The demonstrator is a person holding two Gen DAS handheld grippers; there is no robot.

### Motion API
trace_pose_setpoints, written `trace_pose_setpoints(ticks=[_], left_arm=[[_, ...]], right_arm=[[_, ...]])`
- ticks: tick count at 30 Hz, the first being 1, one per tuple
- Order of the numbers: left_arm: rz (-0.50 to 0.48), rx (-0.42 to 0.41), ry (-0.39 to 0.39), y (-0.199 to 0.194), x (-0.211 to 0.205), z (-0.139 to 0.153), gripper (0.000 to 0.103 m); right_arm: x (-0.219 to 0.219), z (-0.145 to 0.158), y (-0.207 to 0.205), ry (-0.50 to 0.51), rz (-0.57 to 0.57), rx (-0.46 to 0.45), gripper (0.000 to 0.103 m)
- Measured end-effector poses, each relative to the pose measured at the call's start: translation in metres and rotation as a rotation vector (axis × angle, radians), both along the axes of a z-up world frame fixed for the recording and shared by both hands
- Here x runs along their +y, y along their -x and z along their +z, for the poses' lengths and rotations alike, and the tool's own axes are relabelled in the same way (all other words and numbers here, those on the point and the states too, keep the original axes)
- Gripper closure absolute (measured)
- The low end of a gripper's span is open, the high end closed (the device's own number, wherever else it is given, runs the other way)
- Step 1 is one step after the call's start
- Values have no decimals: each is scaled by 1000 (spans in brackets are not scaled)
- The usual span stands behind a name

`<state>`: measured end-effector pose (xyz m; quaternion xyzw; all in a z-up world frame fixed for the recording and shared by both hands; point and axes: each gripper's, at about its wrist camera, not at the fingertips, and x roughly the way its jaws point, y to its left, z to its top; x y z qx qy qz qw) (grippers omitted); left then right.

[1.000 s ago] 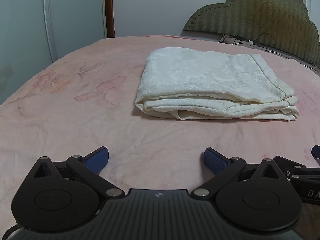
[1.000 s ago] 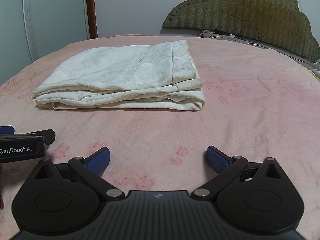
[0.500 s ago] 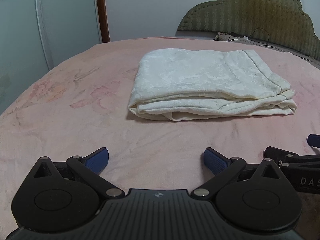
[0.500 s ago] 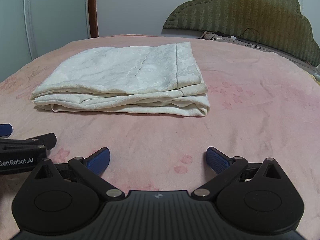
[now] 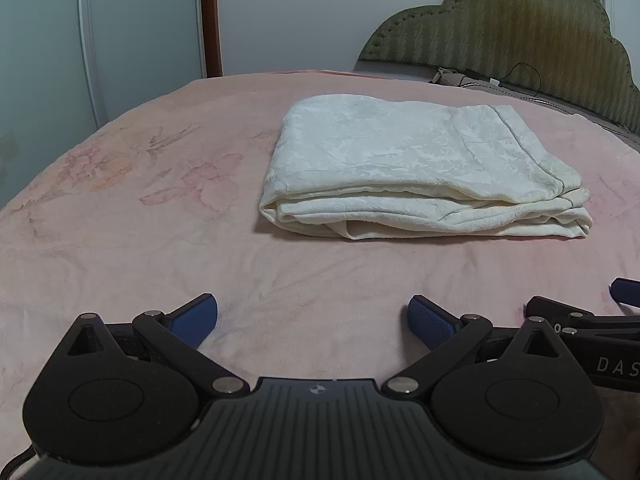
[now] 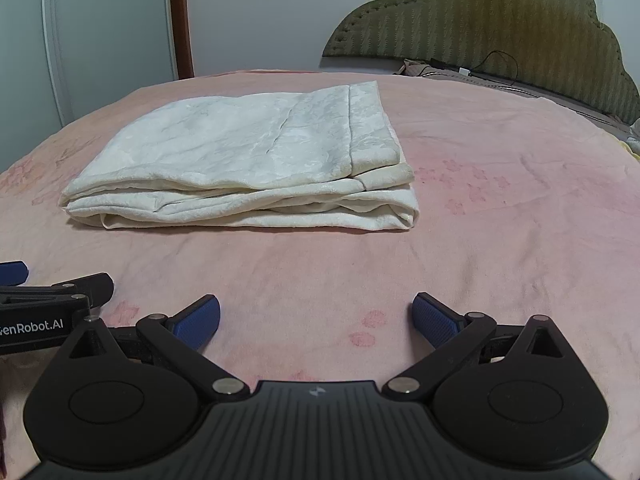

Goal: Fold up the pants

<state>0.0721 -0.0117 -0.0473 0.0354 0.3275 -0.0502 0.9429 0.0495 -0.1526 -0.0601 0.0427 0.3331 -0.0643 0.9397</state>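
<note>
Cream-white pants [image 5: 420,164] lie folded into a flat rectangular stack on the pink bedspread [image 5: 120,220]; in the right wrist view the pants [image 6: 248,160] sit ahead and to the left. My left gripper [image 5: 312,318] is open, hovering over bare bedspread a short way in front of the stack, holding nothing. My right gripper [image 6: 316,318] is open too, empty, level with the left one and nearer the stack's right end. Each gripper shows at the edge of the other's view.
A green padded headboard [image 6: 500,32] rises at the far right, with cables and small items [image 6: 460,70] along its base. A pale wardrobe door [image 5: 40,60] and a brown door frame [image 5: 210,20] stand behind the bed on the left.
Both grippers have drifted slightly, so the folded pants sit a little differently in each view. The pants themselves have not moved and both grippers stay open.
</note>
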Motion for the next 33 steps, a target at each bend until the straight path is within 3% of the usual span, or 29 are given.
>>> trace_pose_setpoints(ticks=[20,27,33], left_arm=[[0,-1,2,1,1,-1,0],[1,-1,2,1,1,-1,0],[0,-1,2,1,1,-1,0]], right_arm=[[2,-1,1,0,-7,-6,0],[-4,4,11,-8,-61,-72,0],[-4,4,10,-8,-69,-70,0]])
